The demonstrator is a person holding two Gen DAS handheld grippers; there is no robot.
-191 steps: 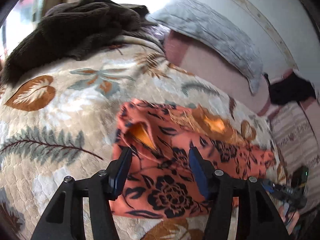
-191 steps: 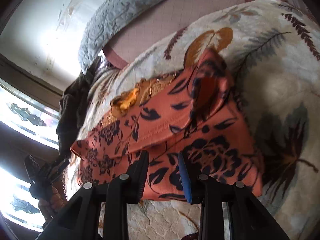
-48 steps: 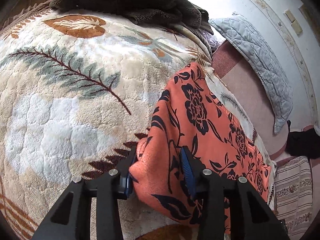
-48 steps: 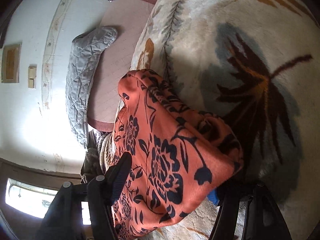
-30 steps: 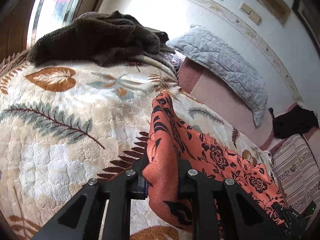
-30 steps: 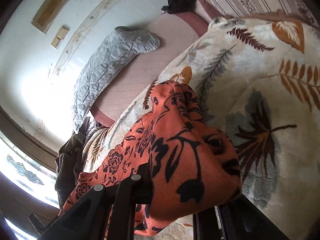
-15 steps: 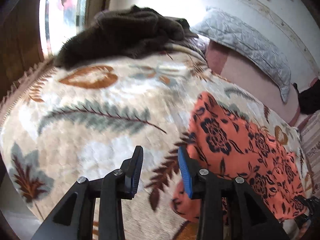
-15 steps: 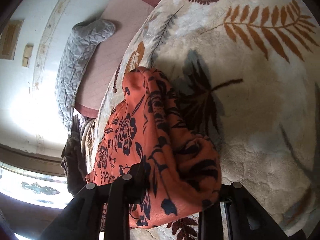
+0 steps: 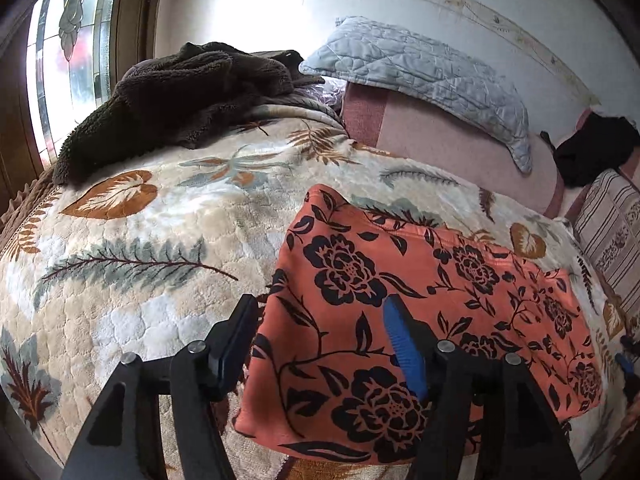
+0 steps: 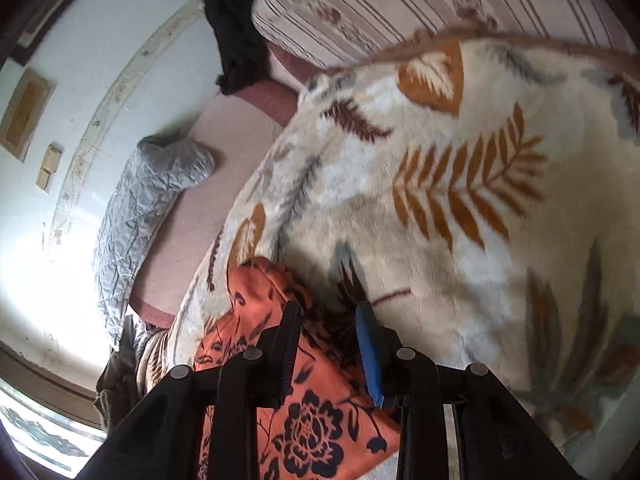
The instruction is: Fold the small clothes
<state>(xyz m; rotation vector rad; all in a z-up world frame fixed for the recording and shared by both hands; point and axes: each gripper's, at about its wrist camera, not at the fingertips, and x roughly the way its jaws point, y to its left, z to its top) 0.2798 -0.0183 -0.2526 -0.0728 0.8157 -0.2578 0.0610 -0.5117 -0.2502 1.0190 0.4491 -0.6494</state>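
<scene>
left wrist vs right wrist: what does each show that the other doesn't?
Left wrist only: the stained-glass window and the whole folded orange floral garment lying flat, with the left claw opening above it, nothing gripped.

Right wrist only: the right claw, opening at the garment's corner, its pads off the cloth, and wall plates.

Both: the leaf-print blanket, grey quilted pillow, dark brown fleece, black cloth and striped cushion.

Bed surface: leaf-print blanket

Folded orange floral garment lies at 4 o'clock; dark brown fleece heaped at 11 o'clock.
</scene>
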